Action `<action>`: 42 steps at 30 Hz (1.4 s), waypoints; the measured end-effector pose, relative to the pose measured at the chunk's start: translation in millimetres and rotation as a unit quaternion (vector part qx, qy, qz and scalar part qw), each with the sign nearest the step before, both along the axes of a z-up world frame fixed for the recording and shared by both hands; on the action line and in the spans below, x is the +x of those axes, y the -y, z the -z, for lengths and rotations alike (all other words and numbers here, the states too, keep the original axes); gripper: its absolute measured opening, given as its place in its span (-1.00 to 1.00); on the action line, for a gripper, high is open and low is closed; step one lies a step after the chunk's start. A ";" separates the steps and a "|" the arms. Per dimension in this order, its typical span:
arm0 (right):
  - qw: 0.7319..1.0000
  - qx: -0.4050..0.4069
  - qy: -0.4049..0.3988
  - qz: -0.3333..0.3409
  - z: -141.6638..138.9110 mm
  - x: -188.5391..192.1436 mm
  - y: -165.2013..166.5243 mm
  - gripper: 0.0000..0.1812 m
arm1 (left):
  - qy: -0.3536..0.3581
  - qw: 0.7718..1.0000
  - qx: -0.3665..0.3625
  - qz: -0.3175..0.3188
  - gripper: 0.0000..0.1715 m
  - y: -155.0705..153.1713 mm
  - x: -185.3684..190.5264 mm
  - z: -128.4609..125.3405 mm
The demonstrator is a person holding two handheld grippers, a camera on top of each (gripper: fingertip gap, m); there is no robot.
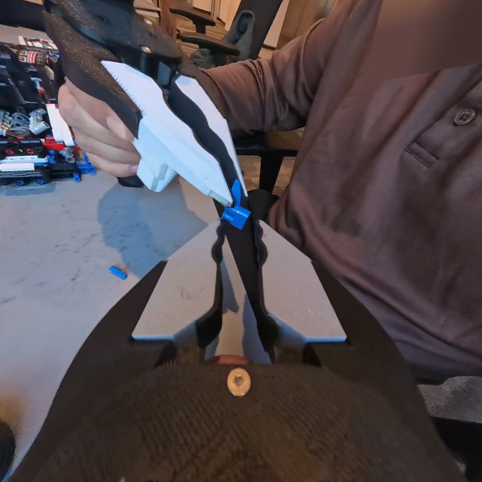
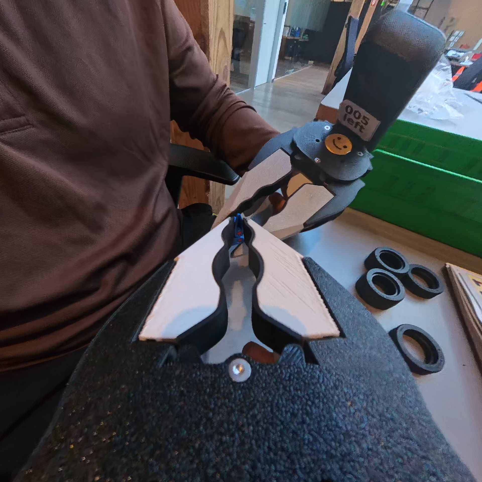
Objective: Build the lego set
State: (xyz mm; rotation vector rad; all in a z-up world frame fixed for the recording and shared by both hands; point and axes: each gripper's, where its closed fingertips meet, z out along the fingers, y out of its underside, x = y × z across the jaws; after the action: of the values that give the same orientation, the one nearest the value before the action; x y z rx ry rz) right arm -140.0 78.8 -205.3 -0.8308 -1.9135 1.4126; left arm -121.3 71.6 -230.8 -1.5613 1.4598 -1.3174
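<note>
A small blue lego piece point(image 1: 236, 215) is pinched at the tip of my right gripper point(image 1: 236, 198), which reaches in from the upper left, held by a hand. In the right wrist view the piece point(image 2: 238, 232) sits between the shut fingers of the right gripper point(image 2: 237, 221) and shows red dots. My left gripper point(image 1: 238, 223) has its jaws a little apart, with the tips right at the blue piece. It meets the right gripper tip to tip in the right wrist view point(image 2: 236, 212). Both are held above the grey table point(image 1: 65, 247), in front of the person's brown shirt.
A partly built black, white and blue lego model point(image 1: 26, 156) stands at the far left. A loose blue pin point(image 1: 118, 272) lies on the table. Several black tyres point(image 2: 380, 287) lie at the right, with a booklet point(image 2: 467, 294) and a green crate point(image 2: 430, 177) beyond. My left and right fingertips are right by each other.
</note>
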 end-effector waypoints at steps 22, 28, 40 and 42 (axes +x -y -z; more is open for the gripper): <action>0.990 0.039 0.044 0.130 29.4 -9.3 -45.6 -0.92 | -0.062 0.976 0.010 -0.209 -0.91 -49.7 -9.7 28.6; 0.971 0.013 0.079 0.224 37.2 -22.6 -73.3 -0.94 | -0.123 0.922 0.075 -0.359 -0.91 -78.2 -28.5 37.6; 0.962 0.009 0.130 0.238 46.5 -24.1 -72.9 -0.96 | -0.156 0.912 0.088 -0.368 -0.76 -80.8 -33.6 46.5; 0.963 0.018 0.135 0.234 48.3 -23.4 -71.8 -0.96 | -0.166 0.911 0.100 -0.364 -0.72 -81.1 -36.2 47.9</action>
State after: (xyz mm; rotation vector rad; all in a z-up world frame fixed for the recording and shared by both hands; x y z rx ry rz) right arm -163.4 150.6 -253.6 -1.4093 -1.7625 1.0132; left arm -157.5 152.7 -278.6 -1.9739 0.9718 -0.4676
